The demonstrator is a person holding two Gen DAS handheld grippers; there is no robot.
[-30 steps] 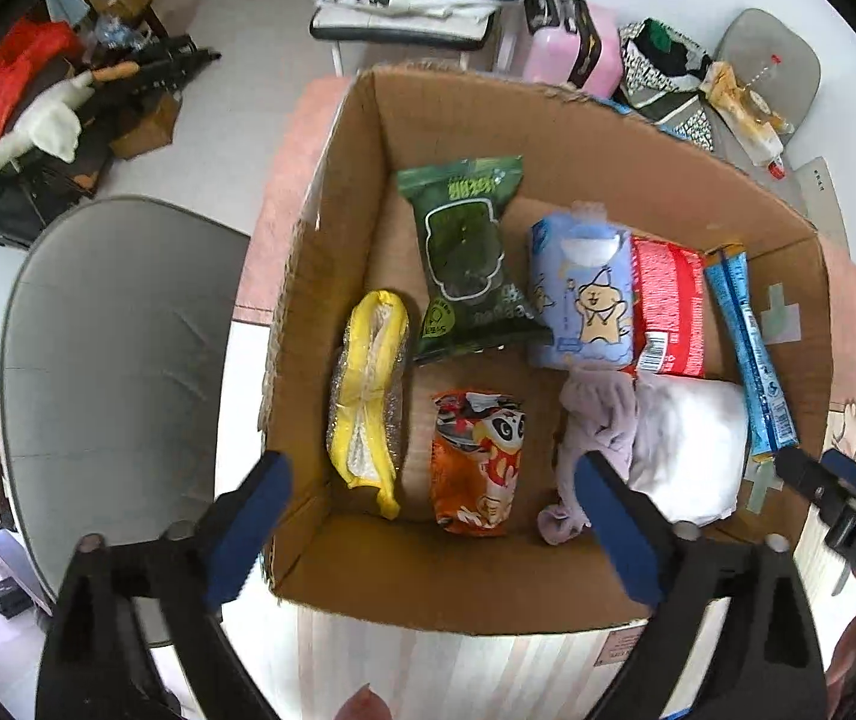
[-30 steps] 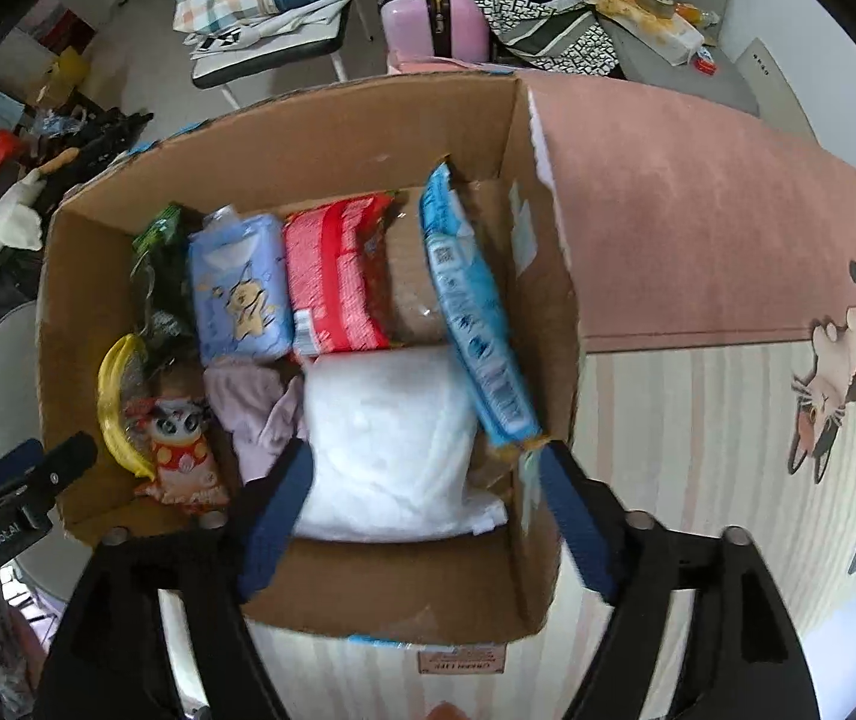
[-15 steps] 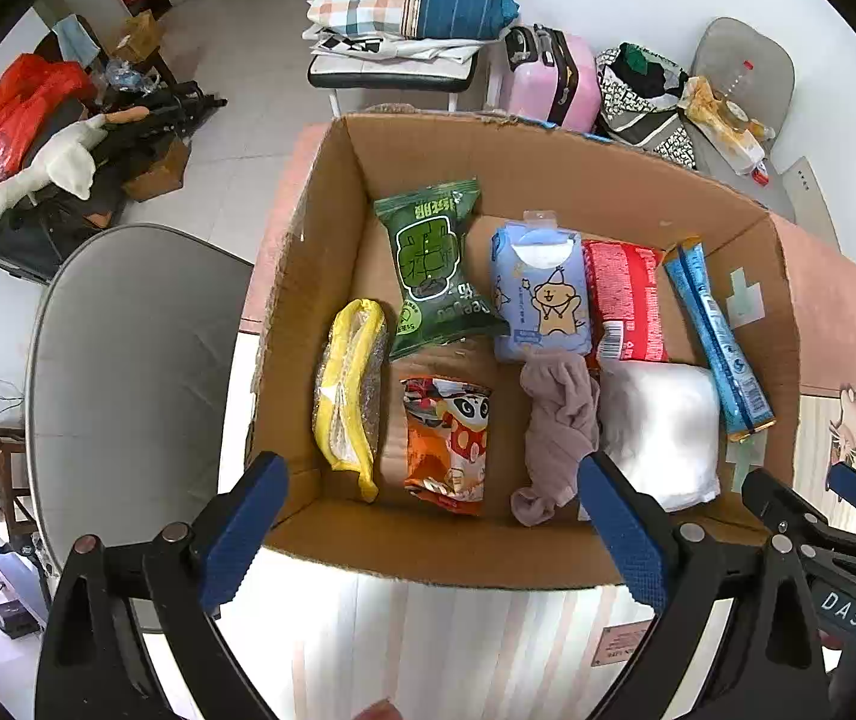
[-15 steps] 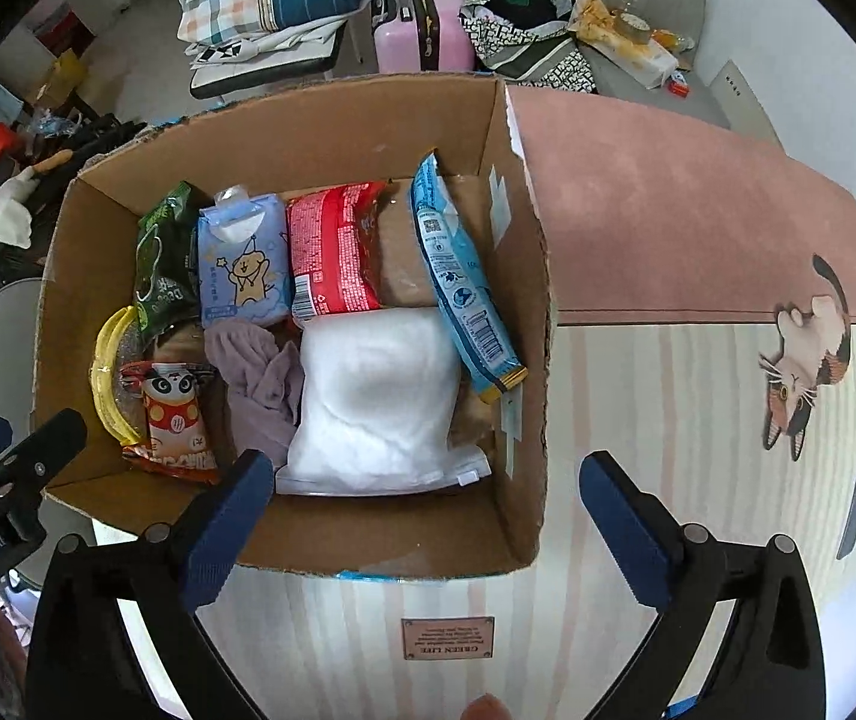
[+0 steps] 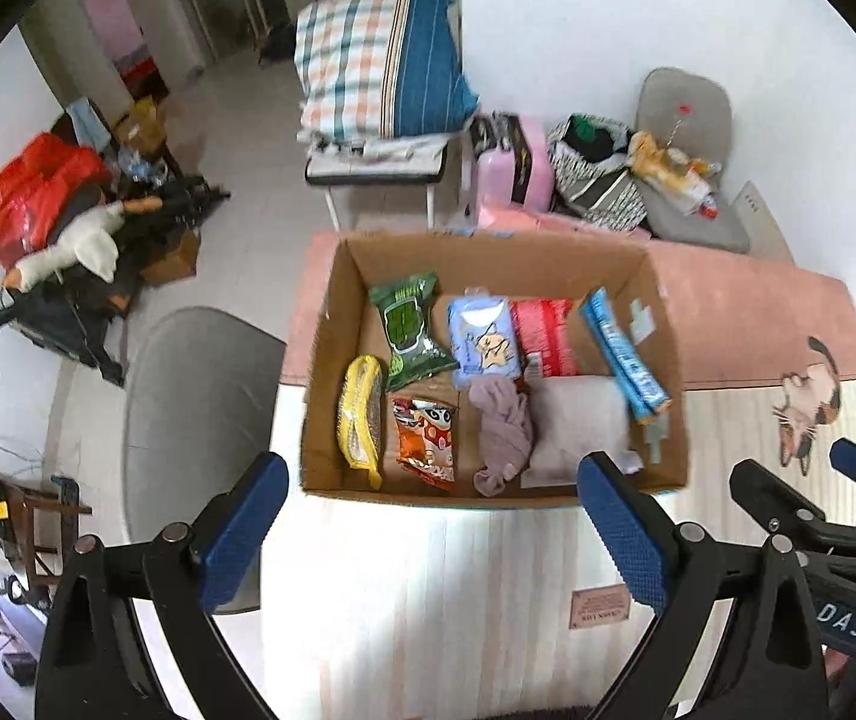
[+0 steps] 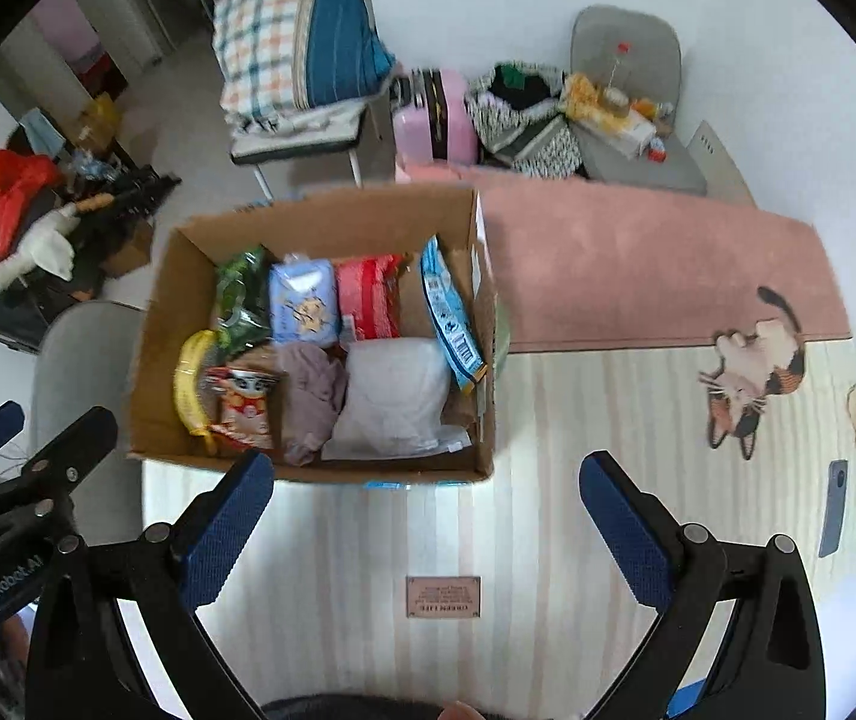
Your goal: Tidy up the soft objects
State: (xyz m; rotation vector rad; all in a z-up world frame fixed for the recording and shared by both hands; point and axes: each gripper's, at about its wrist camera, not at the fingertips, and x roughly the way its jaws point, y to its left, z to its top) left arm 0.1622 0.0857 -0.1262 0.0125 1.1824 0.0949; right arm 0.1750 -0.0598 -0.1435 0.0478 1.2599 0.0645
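Box position: the cardboard box (image 5: 490, 276) sits open-topped on the counter (image 6: 547, 540), its left wall close to the counter's left edge, its near wall set back from you.
Open room: to the right of the box you have a bare stretch of striped mat and the pink mat (image 6: 637, 264) behind it; the near strip in front of the box is bare apart from a small brown label (image 6: 443, 596).
Your left gripper (image 5: 433, 531): jaws released and spread wide, nothing between them, held above the near edge of the box.
Your right gripper (image 6: 425, 519): jaws have just been opening and now stand wide apart, empty, above the bare mat in front of the box's near right corner.
Back row in box: green packet (image 5: 407, 330), pale blue wipes pack (image 5: 484, 342), red packet (image 5: 544, 336), and a blue wrapper (image 5: 622, 354) leaning on the right wall.
Front row in box: yellow pouch (image 5: 360, 414), orange snack bag (image 5: 428, 441), crumpled mauve cloth (image 5: 502, 432), white padded bag (image 6: 395, 399); the cloth and the white bag touch.
Surroundings: a grey chair (image 5: 194, 414) stands just beside the counter's left edge; a plaid pillow (image 5: 377, 63) on a bench, a pink suitcase (image 6: 430, 117) and a second chair loaded with items stand beyond the far edge.
Obstruction: the box walls rise around every item.
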